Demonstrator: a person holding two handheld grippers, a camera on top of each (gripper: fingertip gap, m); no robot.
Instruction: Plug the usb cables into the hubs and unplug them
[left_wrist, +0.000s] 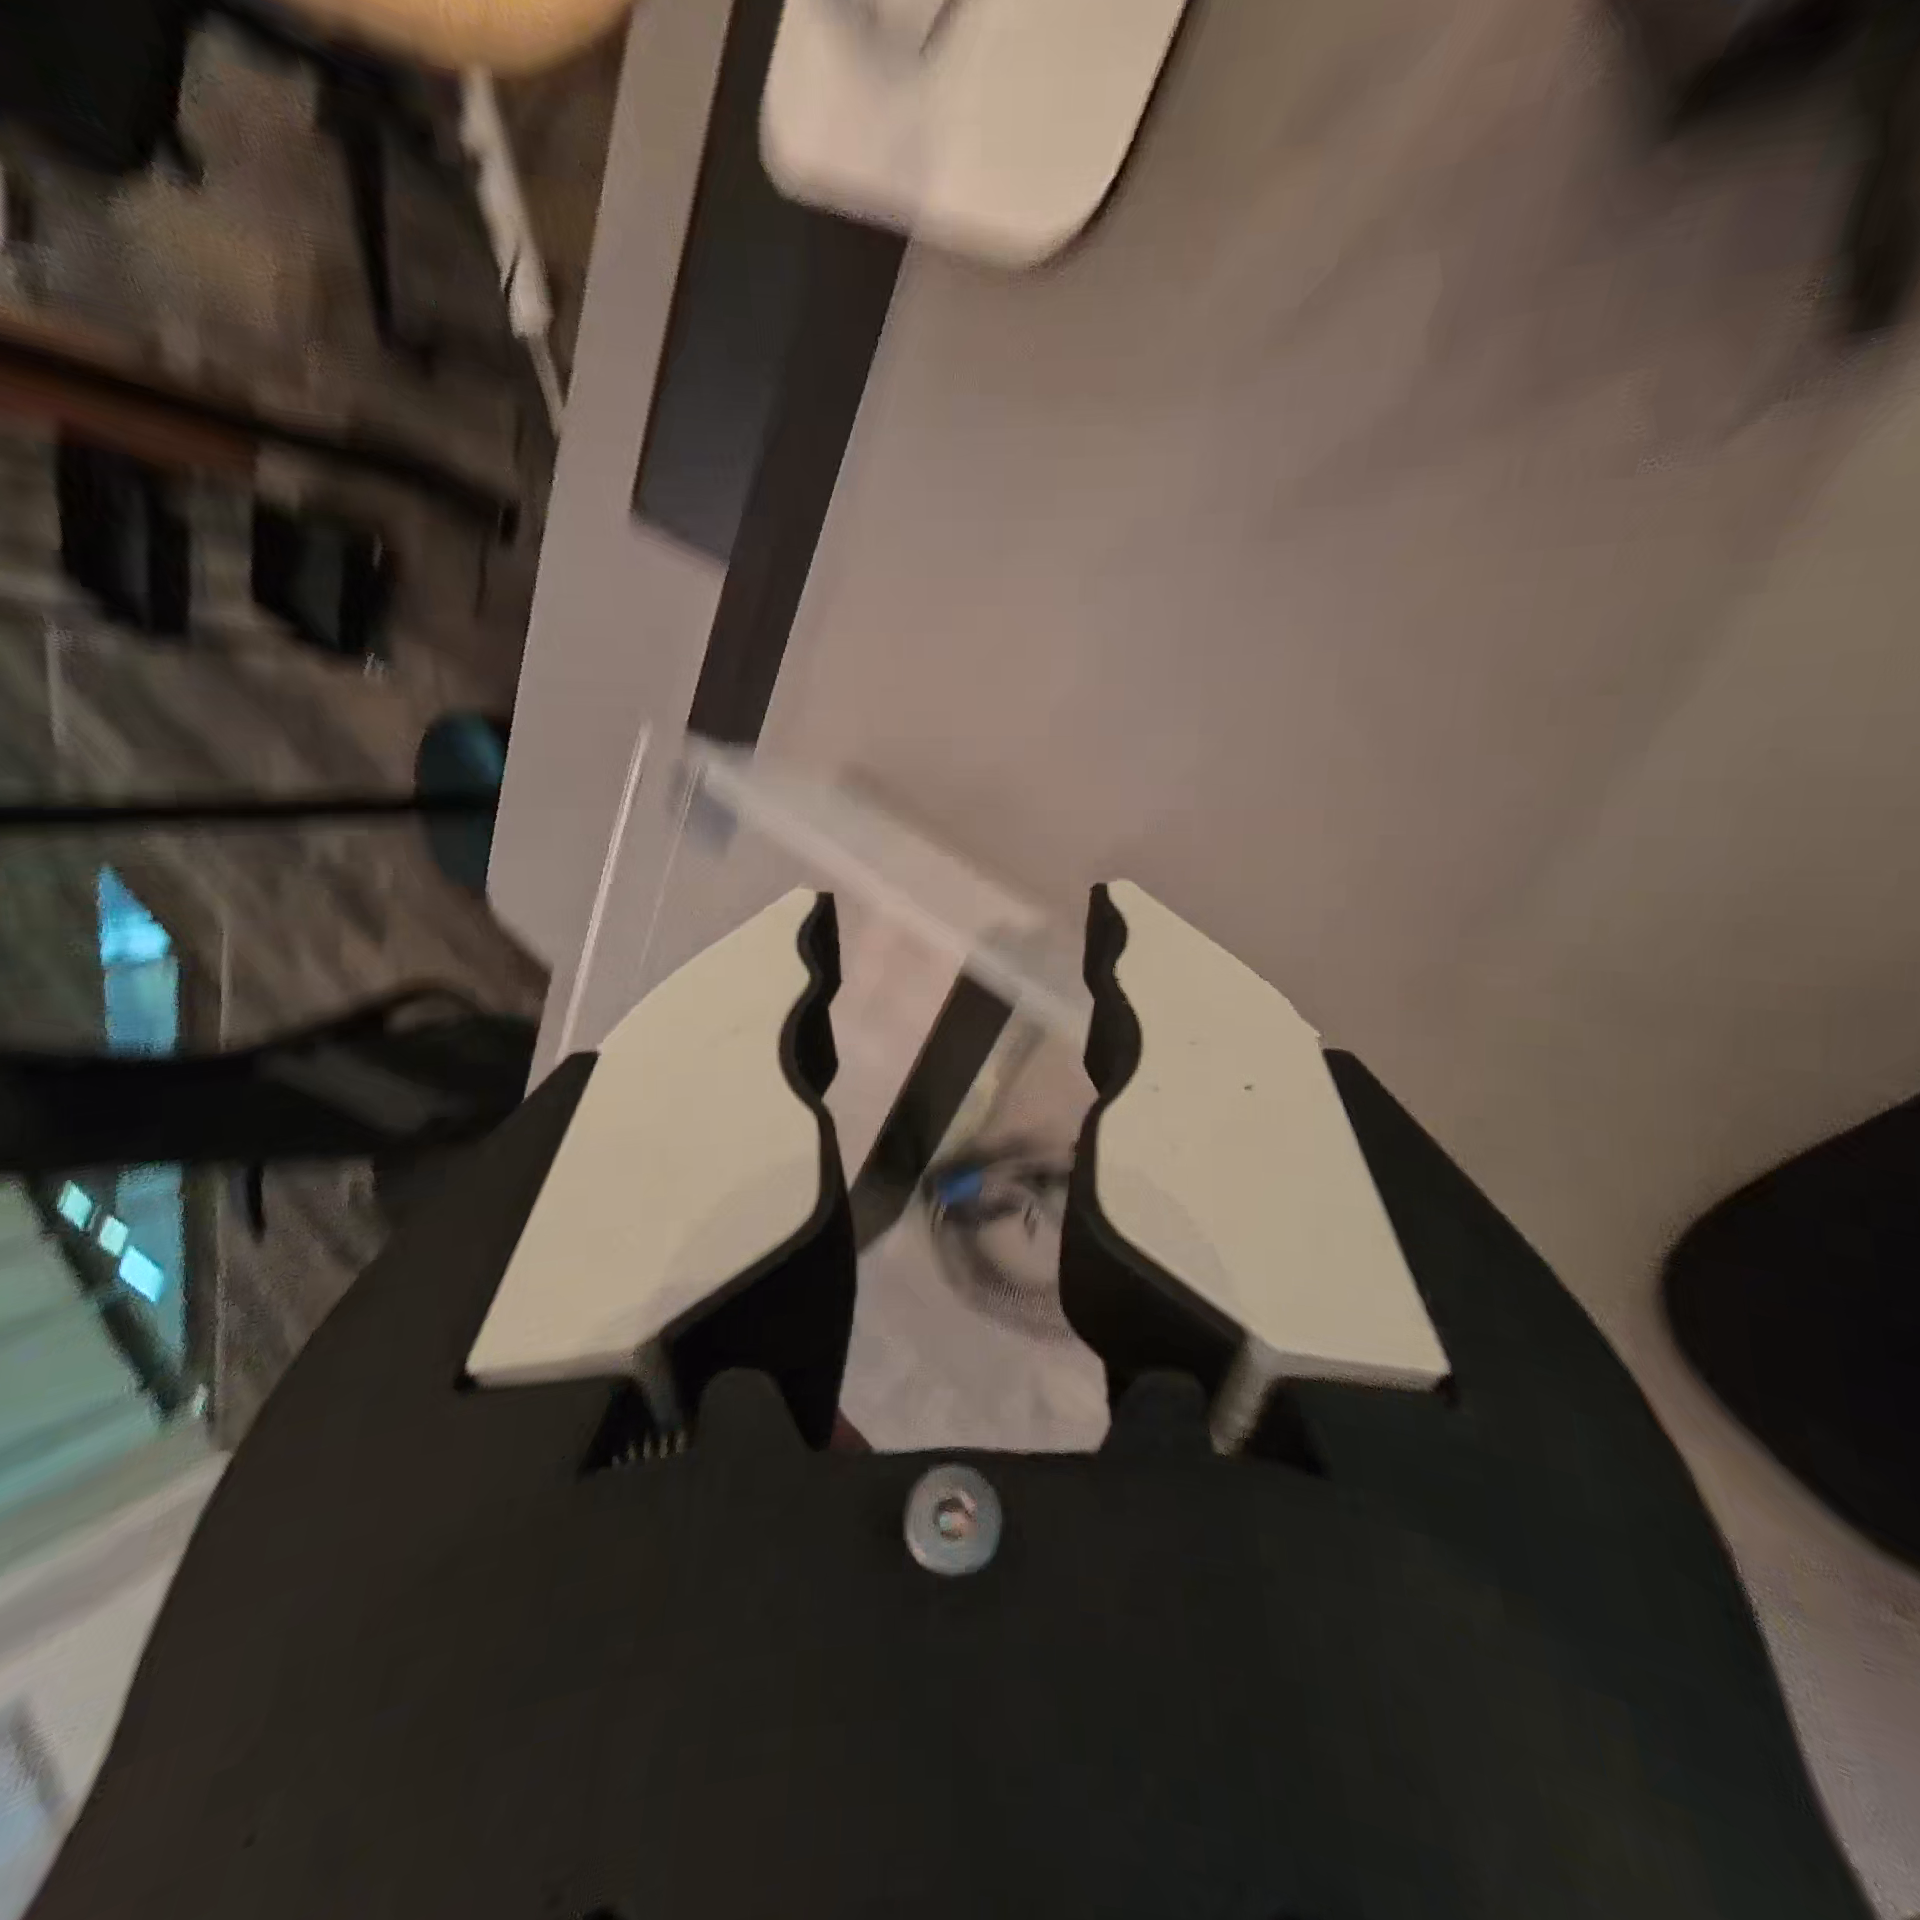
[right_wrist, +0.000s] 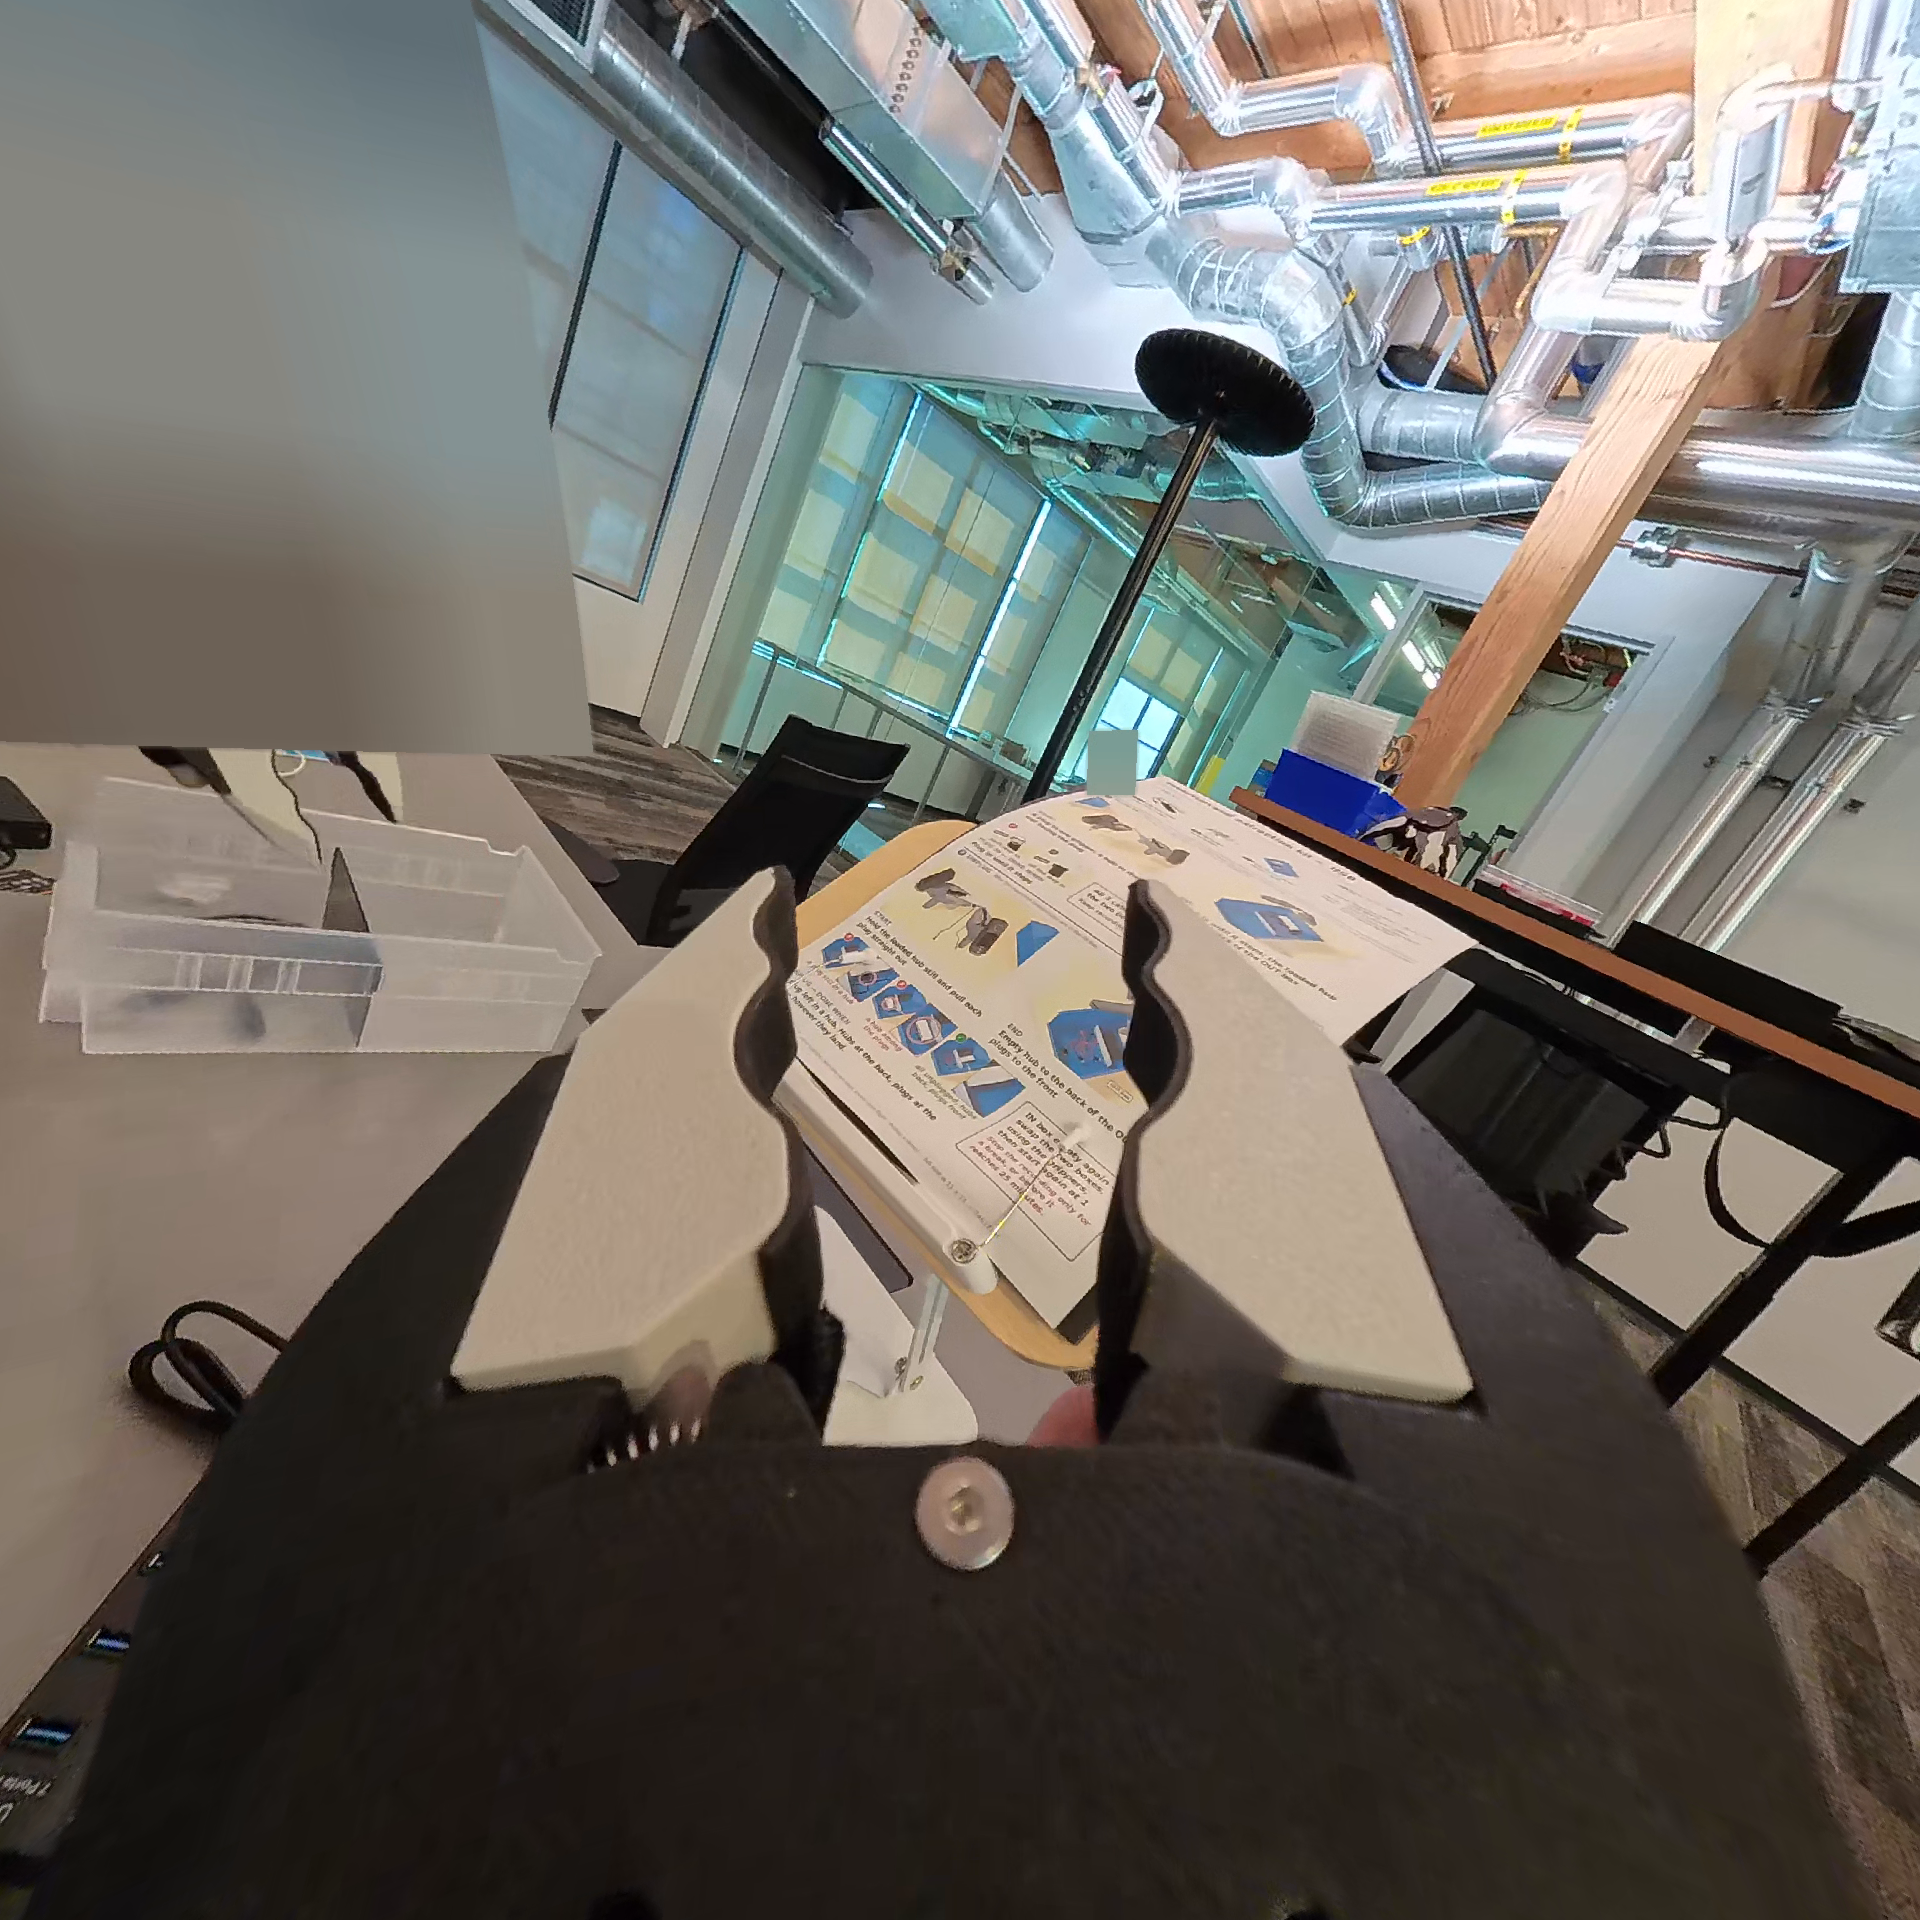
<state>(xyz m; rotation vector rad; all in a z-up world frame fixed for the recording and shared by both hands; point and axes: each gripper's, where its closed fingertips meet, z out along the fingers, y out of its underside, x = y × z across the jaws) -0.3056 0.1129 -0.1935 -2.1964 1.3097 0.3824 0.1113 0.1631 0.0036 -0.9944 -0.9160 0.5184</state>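
The left wrist view is motion-blurred. My left gripper (left_wrist: 961, 904) is open and empty, pointing down into a clear plastic bin (left_wrist: 894, 883). A blurred coil with a blue spot (left_wrist: 971, 1195) lies in the bin between the jaws; I cannot tell what it is. In the right wrist view the left gripper (right_wrist: 281, 810) reaches into the clear bin (right_wrist: 447, 935) on the grey table. My right gripper (right_wrist: 956, 888) is open and empty, tilted up away from the table. A black USB hub with blue ports (right_wrist: 42, 1735) shows at the lower left edge.
A black cable loop (right_wrist: 177, 1361) lies on the grey table (right_wrist: 260, 1143). An instruction sheet on a wooden board (right_wrist: 1039, 987) stands ahead of the right gripper. A black chair (right_wrist: 790, 821), a floor lamp (right_wrist: 1143, 582) and another desk (right_wrist: 1558, 935) are beyond. A black divider (right_wrist: 343, 894) stands in the bin. One gripper's finger ends stand about 45 centimeters off the other's.
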